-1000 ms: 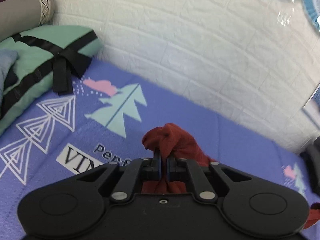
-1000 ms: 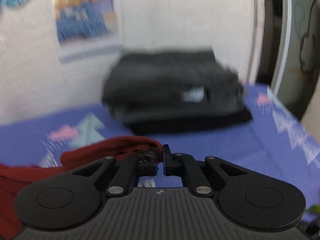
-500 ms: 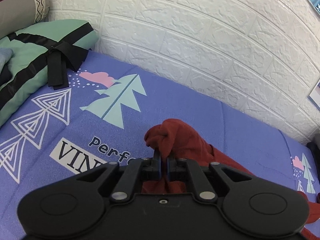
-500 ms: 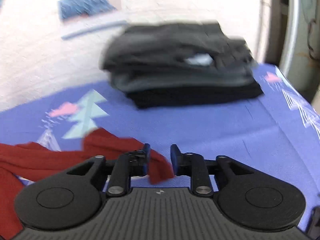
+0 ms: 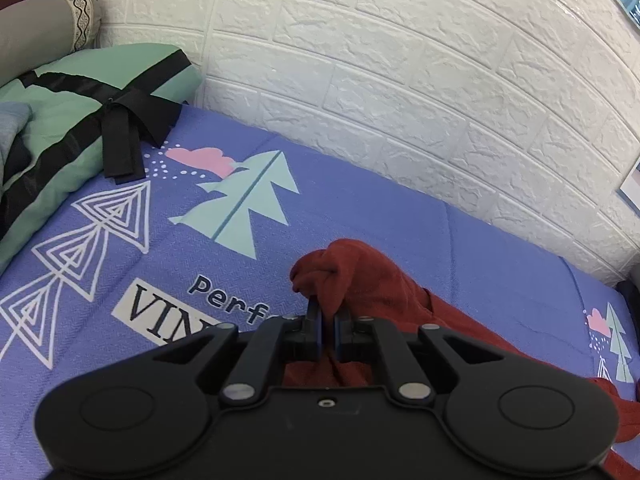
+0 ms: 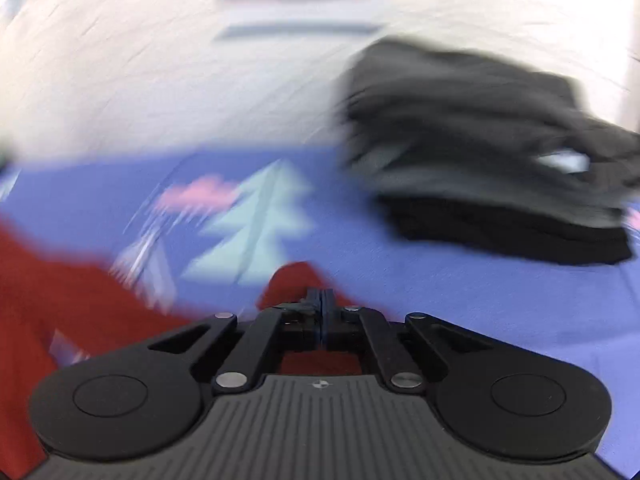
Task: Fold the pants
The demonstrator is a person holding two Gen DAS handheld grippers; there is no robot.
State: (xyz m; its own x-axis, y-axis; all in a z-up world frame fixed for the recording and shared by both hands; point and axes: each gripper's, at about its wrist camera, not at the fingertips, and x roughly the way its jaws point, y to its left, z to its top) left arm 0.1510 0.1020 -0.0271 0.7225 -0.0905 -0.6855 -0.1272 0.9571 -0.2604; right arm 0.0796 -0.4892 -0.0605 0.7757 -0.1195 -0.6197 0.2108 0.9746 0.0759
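Left wrist view: a grey bolster (image 5: 38, 26) lies at the far left against the white brick wall (image 5: 400, 80). Just below it sits a green bundle (image 5: 80, 92) tied with a black strap (image 5: 124, 140). Both rest on the blue printed sheet (image 5: 380, 224), which covers the bed. The red pants (image 5: 360, 272) lie on the sheet right of centre, bunched at the front and trailing toward the lower right edge. The left gripper (image 5: 327, 316) is clamped on a bunched fold of the pants; red cloth fills the narrow gap between its fingers.

Right wrist view (blurred): the pants (image 6: 60, 300) spread along the left edge on the sheet (image 6: 480, 300). A small red fold rises just in front of the right gripper (image 6: 323, 300). The jaws are fully together; the blur hides whether any cloth is pinched between them. A dark clothes stack (image 6: 500, 152) sits on the sheet at the right, against the wall (image 6: 160, 80).
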